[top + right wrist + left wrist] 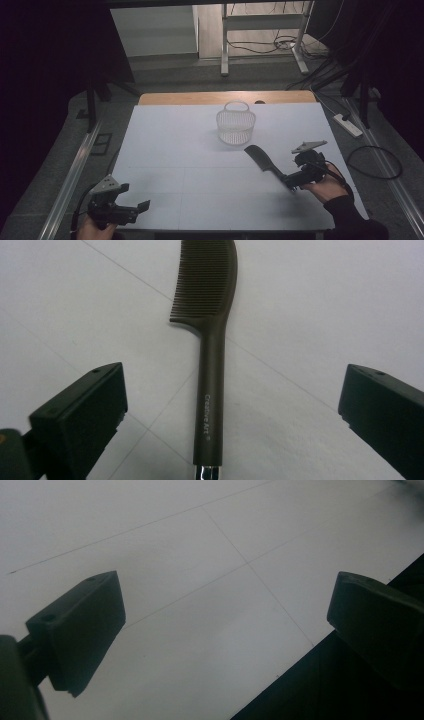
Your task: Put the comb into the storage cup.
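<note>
With right gripper (220, 405) gaping wide astride comb (210, 340): unclenched, nothing pinched. Next, probably close on handle, lift toward basket (235, 127).

comb (210, 360): dark brown, you'd say, with white lettering
basket (235, 126): white mesh
table (165, 150): white

- The comb (210, 340) between the right tool's (232, 415) spread jaws looks like dark, matt plastic, with a shiny metal tip at the near end of its handle.
- The basket (235, 124) beyond that tool is pale, openwork plastic.
- The bench (200, 165) under both tools has a smooth, matt white top, with a bare wood strip at its far edge.
- The tool jaws are matt black plastic.
</note>
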`<state>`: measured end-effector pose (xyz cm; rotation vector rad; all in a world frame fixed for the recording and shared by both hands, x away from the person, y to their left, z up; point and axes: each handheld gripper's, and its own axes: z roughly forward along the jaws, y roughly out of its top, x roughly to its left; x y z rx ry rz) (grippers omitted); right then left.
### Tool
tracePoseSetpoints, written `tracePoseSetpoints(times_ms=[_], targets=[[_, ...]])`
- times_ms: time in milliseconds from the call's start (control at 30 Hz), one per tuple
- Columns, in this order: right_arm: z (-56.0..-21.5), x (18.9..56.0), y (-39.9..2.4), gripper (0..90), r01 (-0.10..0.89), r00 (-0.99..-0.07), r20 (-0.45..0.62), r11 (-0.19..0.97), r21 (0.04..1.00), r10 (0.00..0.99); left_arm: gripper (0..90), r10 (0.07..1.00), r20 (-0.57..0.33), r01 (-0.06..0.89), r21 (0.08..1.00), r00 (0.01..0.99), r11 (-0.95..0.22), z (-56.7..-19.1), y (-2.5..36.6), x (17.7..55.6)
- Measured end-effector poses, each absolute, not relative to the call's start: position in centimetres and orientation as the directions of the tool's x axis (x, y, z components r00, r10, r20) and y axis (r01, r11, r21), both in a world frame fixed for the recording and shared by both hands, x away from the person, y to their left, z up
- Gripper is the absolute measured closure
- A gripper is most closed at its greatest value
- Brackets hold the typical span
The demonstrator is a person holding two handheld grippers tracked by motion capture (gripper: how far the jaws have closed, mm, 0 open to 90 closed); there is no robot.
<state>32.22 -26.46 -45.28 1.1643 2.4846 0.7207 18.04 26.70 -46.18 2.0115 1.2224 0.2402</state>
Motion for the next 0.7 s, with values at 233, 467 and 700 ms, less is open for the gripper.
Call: tracePoseSetpoints(times_ms=[233, 467, 700], targets=[[-45.2, 32.6, -25.9, 0.0, 0.61, -0.646, -0.055, 0.558, 0.563, 0.761, 2.7, 0.823, -0.214, 0.682, 0.685, 0.526, -0.257, -46.2, 26.7, 18.0], [-45.7, 33.0, -25.5, 0.0, 0.631, -0.634, -0.039, 0.546, 0.551, 0.772, 2.7, 0.823, -0.214, 0.682, 0.684, 0.526, -0.257, -46.2, 26.7, 18.0], [-46.7, 33.5, -25.3, 0.0, 0.652, -0.641, -0.034, 0.567, 0.504, 0.767, 2.8, 0.823, -0.215, 0.682, 0.684, 0.526, -0.258, -46.2, 26.7, 18.0]])
